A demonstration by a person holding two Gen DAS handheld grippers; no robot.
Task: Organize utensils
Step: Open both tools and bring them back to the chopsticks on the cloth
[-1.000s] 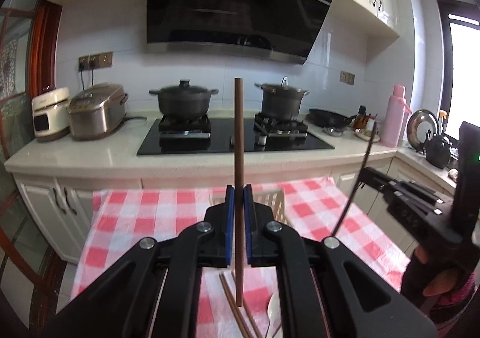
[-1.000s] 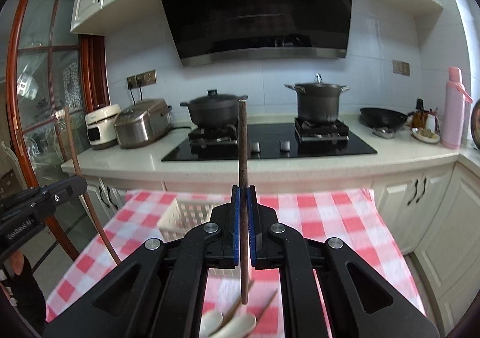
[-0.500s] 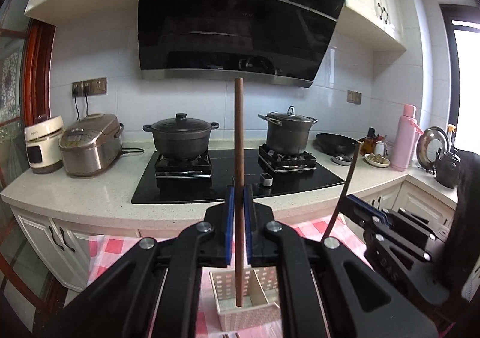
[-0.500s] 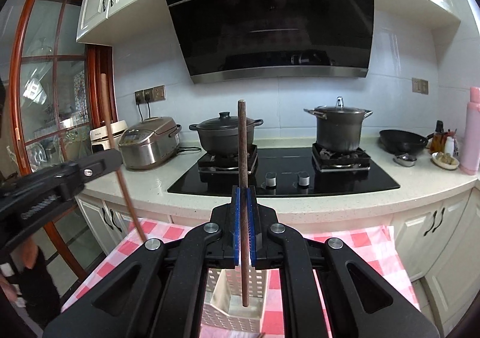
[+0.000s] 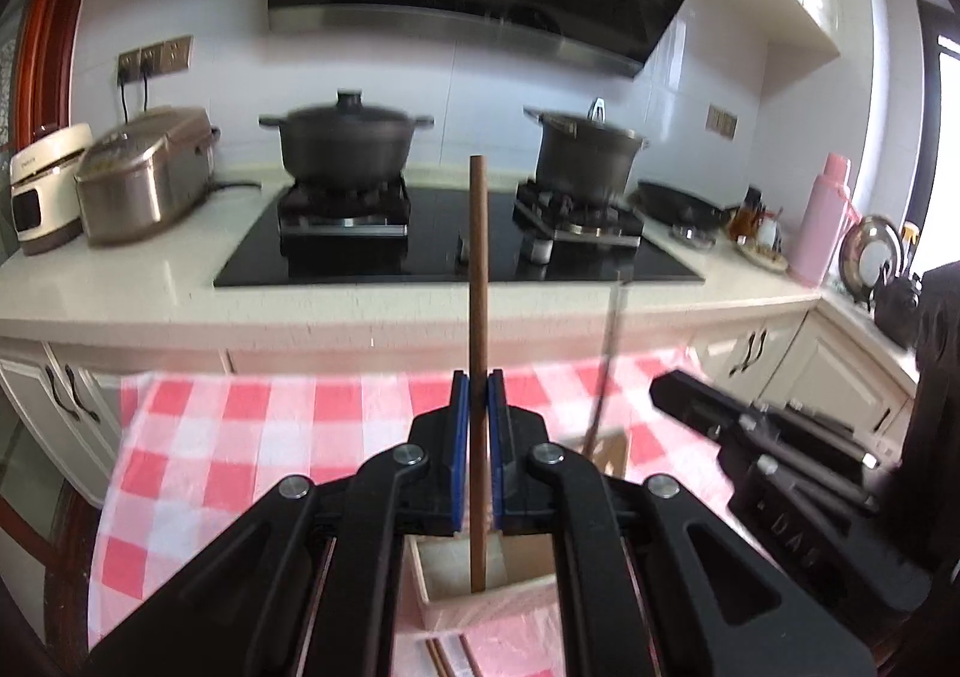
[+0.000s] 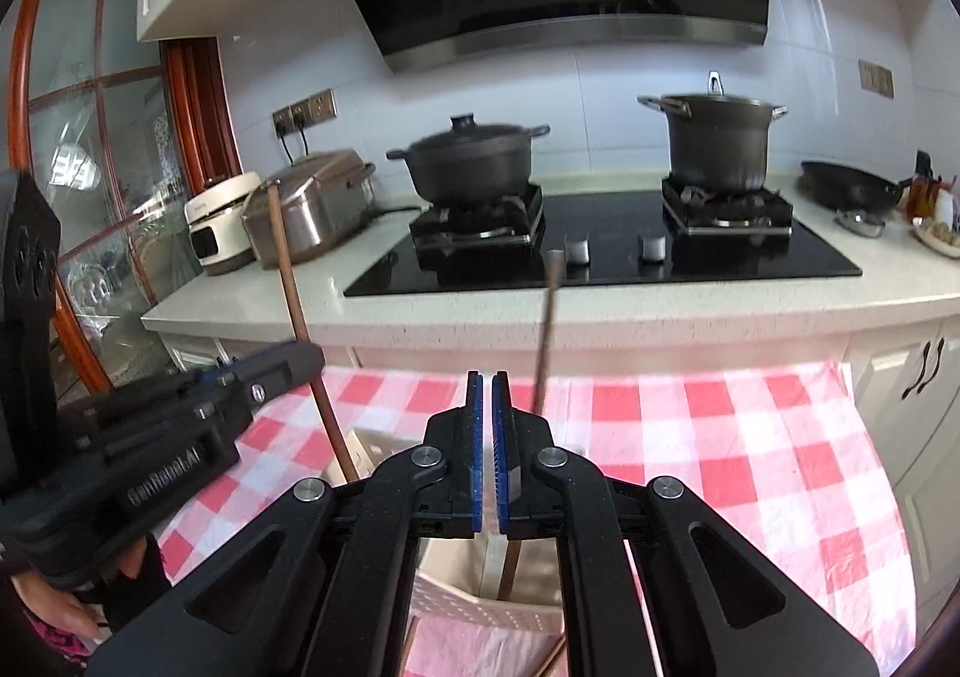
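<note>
Kitchen, checked-cloth desk (image 5: 252, 437): left gripper (image 5: 478, 419) pinches a chopstick (image 5: 478, 269) upright, tip directly over the white holder (image 5: 480, 602) at lower centre; right gripper (image 6: 487, 425), nearly closed, holds nothing, its chopstick (image 6: 547, 329) standing in the holder.

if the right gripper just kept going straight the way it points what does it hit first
Probably the checkered tablecloth beyond the white basket, then the counter cabinets behind it. The right gripper has let go; its chopstick leans just right of that line and might get brushed. Depth is hard to judge.
</note>
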